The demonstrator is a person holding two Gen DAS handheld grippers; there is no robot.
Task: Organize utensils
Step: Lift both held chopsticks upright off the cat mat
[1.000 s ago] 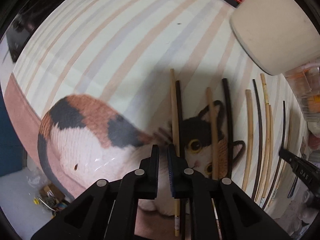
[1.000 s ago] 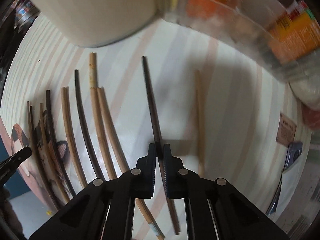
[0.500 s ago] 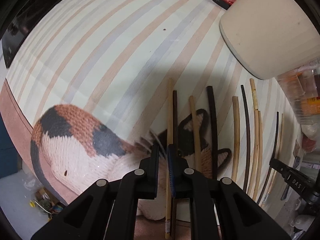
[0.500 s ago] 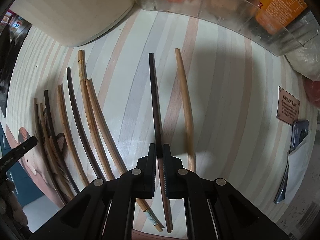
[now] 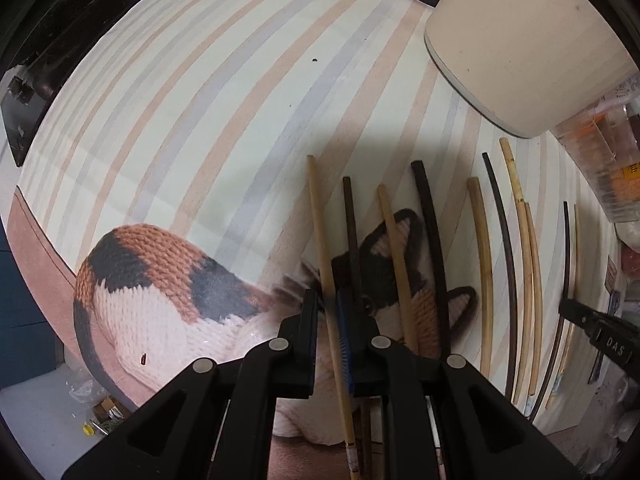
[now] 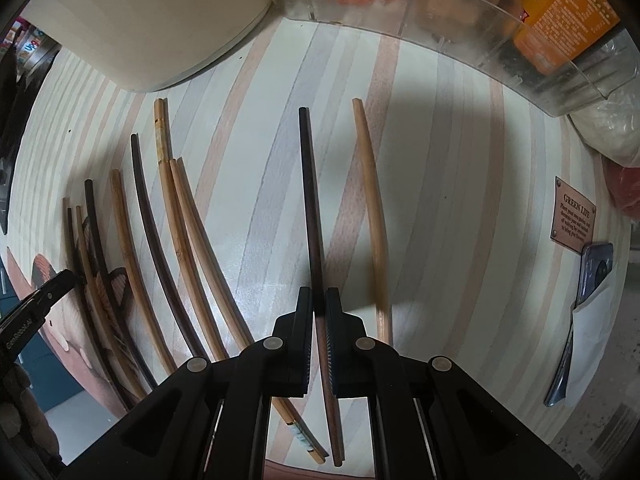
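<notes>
Pinching dark chopstick (image 6: 310, 200), right gripper (image 6: 319, 304)

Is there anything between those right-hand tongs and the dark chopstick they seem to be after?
Nothing visible. The right tongs are already closed on the dark chopstick, which runs straight between them. The nearest neighbour, a light chopstick, lies off to one side on the striped mat, clear of the grip.

The left gripper (image 5: 327, 312) is pointed straight down, jaws clamped on a pale chopstick (image 5: 320, 232) — the right gripper (image 6: 319, 308) likewise, closed on a dark chopstick (image 6: 310, 184).
</notes>
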